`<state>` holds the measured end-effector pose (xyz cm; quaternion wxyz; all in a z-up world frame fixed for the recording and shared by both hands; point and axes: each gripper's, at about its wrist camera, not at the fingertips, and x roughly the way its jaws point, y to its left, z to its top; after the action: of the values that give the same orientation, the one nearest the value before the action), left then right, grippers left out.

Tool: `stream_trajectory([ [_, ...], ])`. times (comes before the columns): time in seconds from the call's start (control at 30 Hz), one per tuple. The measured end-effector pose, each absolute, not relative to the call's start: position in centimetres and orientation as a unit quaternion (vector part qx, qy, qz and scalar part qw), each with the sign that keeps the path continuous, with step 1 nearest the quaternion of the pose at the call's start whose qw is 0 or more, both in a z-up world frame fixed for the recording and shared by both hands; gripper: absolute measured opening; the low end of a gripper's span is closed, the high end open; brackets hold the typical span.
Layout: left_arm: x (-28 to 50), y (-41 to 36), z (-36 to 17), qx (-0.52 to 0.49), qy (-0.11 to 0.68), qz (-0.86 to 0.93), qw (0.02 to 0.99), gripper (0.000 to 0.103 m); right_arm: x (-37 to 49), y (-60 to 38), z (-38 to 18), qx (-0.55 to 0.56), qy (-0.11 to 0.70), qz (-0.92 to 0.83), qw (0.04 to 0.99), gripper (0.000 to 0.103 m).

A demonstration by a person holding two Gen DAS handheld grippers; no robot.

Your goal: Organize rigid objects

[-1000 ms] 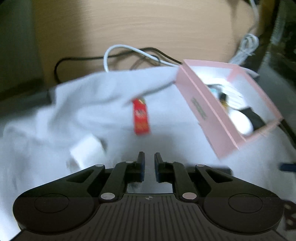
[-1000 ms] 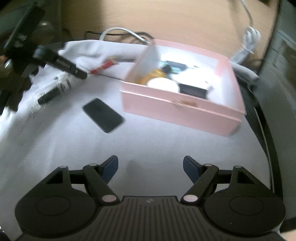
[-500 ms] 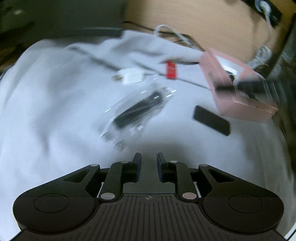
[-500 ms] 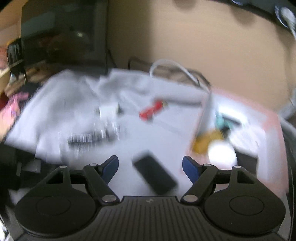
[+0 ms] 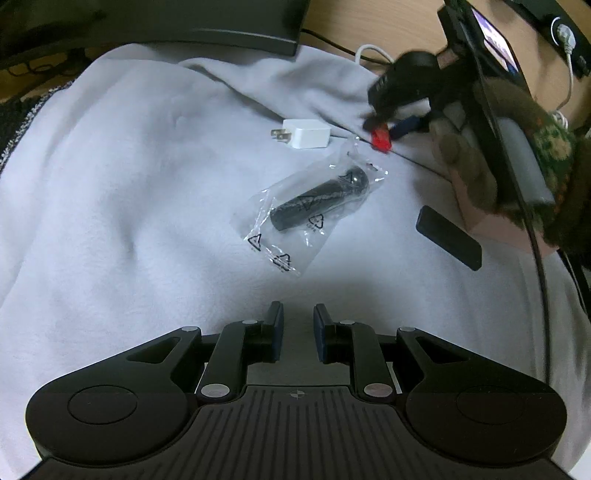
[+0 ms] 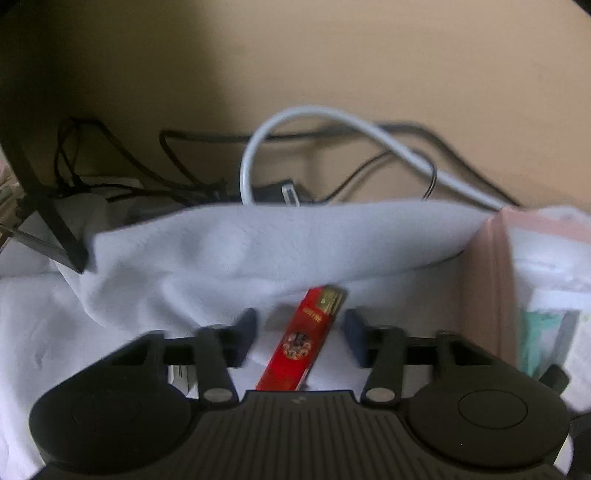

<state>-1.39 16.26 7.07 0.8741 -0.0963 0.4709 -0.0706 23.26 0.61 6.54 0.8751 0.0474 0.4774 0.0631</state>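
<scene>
A red lighter point(image 6: 301, 341) lies on the white cloth point(image 6: 229, 243) between the open fingers of my right gripper point(image 6: 301, 325), untouched by either pad. In the left wrist view the same lighter point(image 5: 380, 139) shows under the right gripper point(image 5: 397, 122). My left gripper point(image 5: 298, 325) hovers low over the cloth, jaws nearly together and empty. Ahead of it lie a black cylinder in a clear bag point(image 5: 319, 197), a white plug adapter point(image 5: 306, 133) and a black phone point(image 5: 448, 236). The pink box point(image 6: 495, 288) stands right of the lighter.
White and black cables point(image 6: 332, 122) loop behind the cloth against a beige wall. A dark monitor base point(image 5: 221, 33) sits at the far edge. The person's sleeve and hand point(image 5: 517, 155) hide most of the pink box in the left wrist view.
My right gripper has swept left and down from the pink box to straddle the red lighter. My left gripper has pulled back, and the bagged cylinder and adapter have come into view.
</scene>
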Motion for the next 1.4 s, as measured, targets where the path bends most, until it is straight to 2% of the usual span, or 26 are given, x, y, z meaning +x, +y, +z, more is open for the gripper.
stream_trajectory([
  [0.03,-1.4,16.4,7.0,-0.098,0.471,-0.073,0.874,0.02,23.0,0.8,6.3,0.045,0.485,0.062,0.871,0.026],
  [0.1,-1.3,16.6,7.0,-0.097,0.472,-0.08,0.873,0.02,21.5,0.8,6.2,0.042,0.483,0.076,0.872,0.022],
  [0.47,-1.1,17.1,7.3,-0.1,0.476,-0.098,0.868,0.02,6.8,-0.5,5.9,0.023,0.517,0.173,0.838,0.022],
  [0.63,-1.3,16.0,7.3,-0.069,0.472,-0.109,0.872,0.022,2.1,-0.2,6.3,-0.054,0.477,0.163,0.862,0.024],
  [0.67,-1.3,15.7,7.3,-0.061,0.471,-0.116,0.872,0.023,1.3,-0.5,6.3,-0.064,0.469,0.162,0.866,0.026],
  [0.73,-1.5,14.8,7.4,-0.04,0.466,-0.137,0.873,0.03,0.1,-1.0,6.0,-0.085,0.455,0.154,0.873,0.039],
  [0.8,-1.7,13.8,7.3,-0.019,0.457,-0.165,0.874,0.034,-0.5,-1.4,5.6,-0.103,0.438,0.135,0.883,0.042],
  [0.87,-1.9,13.5,7.5,-0.018,0.439,-0.194,0.877,0.034,-1.5,-2.2,5.3,-0.105,0.419,0.123,0.894,0.048],
  [0.97,-1.4,13.9,9.3,-0.003,0.374,-0.2,0.906,0.034,-3.0,-3.7,4.9,-0.081,0.398,0.107,0.908,0.058],
  [1.03,0.9,14.9,10.8,-0.008,0.354,-0.182,0.918,0.034,-3.5,-4.8,4.4,-0.046,0.391,0.091,0.915,0.066],
  [1.13,5.8,16.2,12.4,-0.015,0.335,-0.182,0.924,0.034,-3.5,-5.6,3.9,-0.004,0.382,0.081,0.92,0.07],
  [1.23,11.4,16.4,11.8,0.006,0.363,-0.219,0.906,0.034,-3.6,-4.8,3.6,-0.017,0.375,0.07,0.924,0.077],
  [1.33,15.3,17.5,10.6,-0.034,0.396,-0.237,0.886,0.034,-3.9,-5.0,2.8,-0.009,0.358,0.051,0.932,0.086],
  [1.4,16.9,17.6,9.7,-0.035,0.414,-0.24,0.877,0.034,-3.8,-5.2,2.8,-0.005,0.359,0.053,0.932,0.086],
])
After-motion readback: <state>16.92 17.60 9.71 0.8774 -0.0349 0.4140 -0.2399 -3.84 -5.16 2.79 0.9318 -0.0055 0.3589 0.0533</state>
